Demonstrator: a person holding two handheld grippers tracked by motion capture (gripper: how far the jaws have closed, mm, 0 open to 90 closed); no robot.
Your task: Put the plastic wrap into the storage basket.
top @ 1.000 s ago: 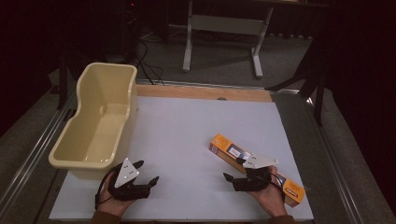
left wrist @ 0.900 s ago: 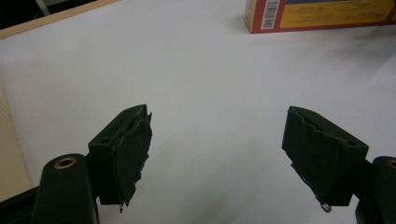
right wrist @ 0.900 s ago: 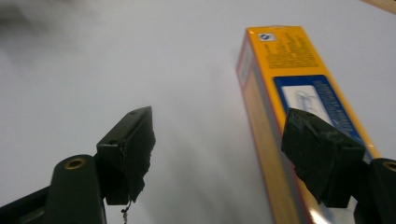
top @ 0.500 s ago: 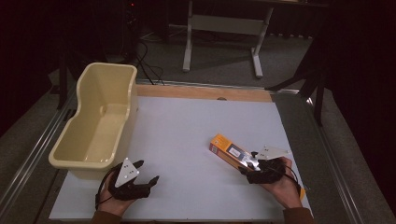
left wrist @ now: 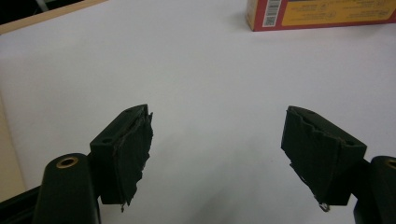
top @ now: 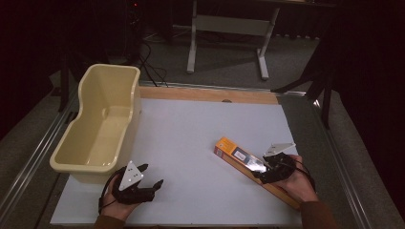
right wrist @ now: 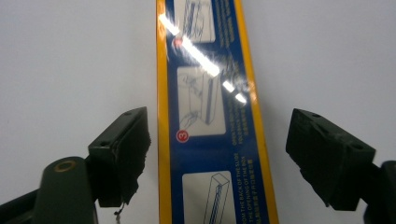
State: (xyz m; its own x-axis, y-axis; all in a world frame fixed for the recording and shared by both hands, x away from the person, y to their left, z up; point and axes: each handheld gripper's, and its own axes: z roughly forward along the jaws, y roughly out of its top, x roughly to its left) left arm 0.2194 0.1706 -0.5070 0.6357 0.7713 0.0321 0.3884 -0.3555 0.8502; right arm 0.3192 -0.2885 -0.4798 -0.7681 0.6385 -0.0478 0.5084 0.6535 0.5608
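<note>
High view: above the near edge, looking forward and down on the table (top: 191, 138).
Gripper views: close, low along the jaws; both share the box (right wrist: 210, 116).

A white surface (top: 191, 143) with a wooden strip along its far edge carries two things. A cream plastic tub (top: 98, 126) stands along its left side. A long orange and blue box (top: 239, 156) lies flat, slanted, at the near right.
</note>
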